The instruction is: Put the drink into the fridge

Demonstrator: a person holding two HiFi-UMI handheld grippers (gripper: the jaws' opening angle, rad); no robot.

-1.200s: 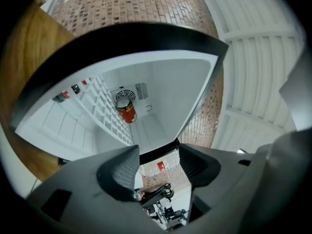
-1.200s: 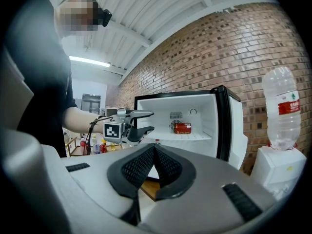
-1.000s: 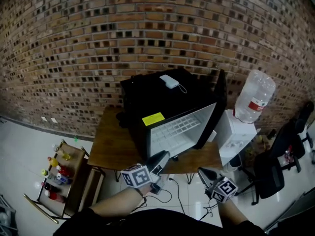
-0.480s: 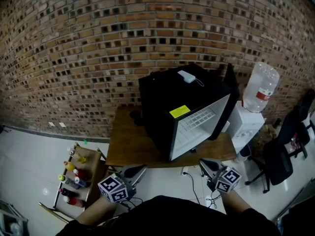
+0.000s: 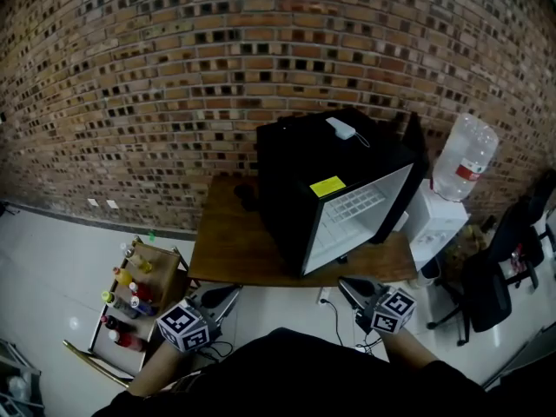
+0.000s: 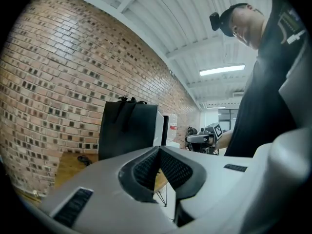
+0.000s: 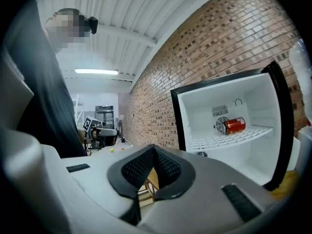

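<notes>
The black fridge stands on a wooden table, its door swung open to the right and its white inside showing. In the right gripper view a red drink can lies on its side on the wire shelf by the back fan. My left gripper hangs low in front of the table's left part, shut and empty; its pads meet. My right gripper is below the fridge's opening, also shut with nothing in it; its pads touch.
A low wooden rack with several coloured bottles stands on the floor at the left. A water dispenser with a large clear bottle is right of the fridge. An office chair stands further right. A brick wall runs behind.
My left gripper has drawn back from the fridge's opening, down and to the left. The view has swung left, bringing the bottle rack more into sight.
</notes>
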